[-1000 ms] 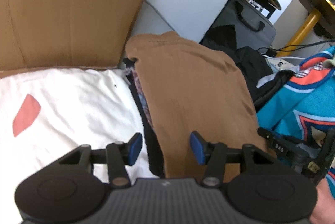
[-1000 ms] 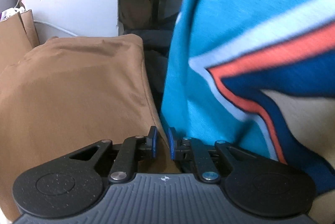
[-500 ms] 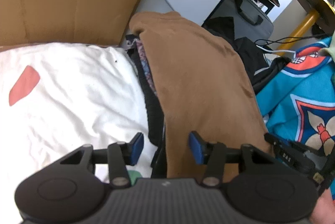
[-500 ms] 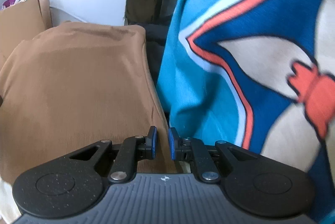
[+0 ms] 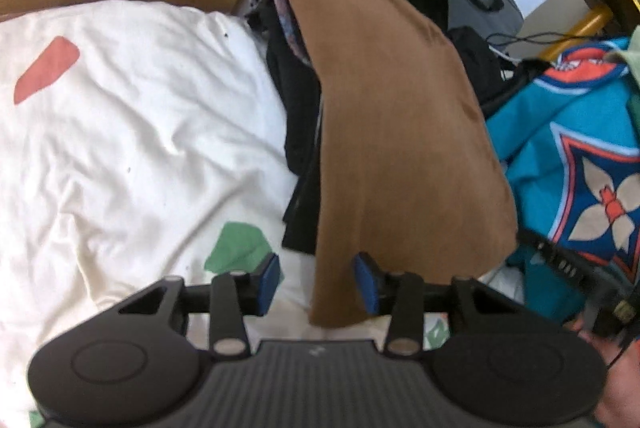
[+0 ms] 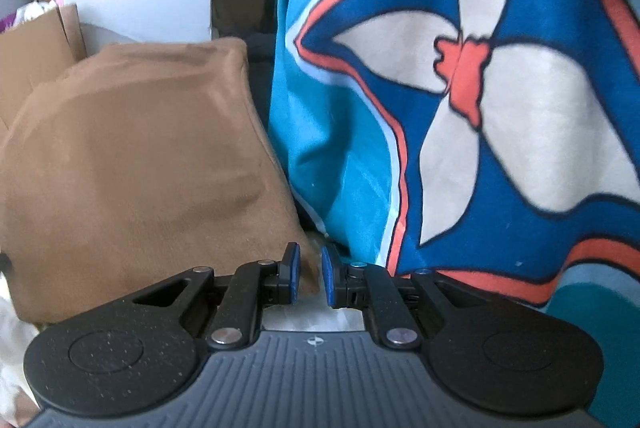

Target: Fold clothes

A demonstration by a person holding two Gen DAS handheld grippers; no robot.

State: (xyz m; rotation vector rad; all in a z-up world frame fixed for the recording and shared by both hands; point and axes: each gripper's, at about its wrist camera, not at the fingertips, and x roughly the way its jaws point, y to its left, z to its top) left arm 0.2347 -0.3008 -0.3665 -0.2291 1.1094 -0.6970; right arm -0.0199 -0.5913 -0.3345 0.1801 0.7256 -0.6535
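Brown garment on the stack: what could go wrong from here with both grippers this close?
1. The brown garment overhangs the dark clothes under it; a tug from the open left gripper could pull the stack apart.
2. The teal patterned garment hangs right beside it; the right gripper, jaws almost closed, might snag it.
3. Cables behind the pile could catch on lifted cloth.

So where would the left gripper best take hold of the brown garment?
Probably the near bottom hem of the brown garment: it hangs free off the pile's front, right before the open left gripper. Come straight forward, one finger either side of that edge.
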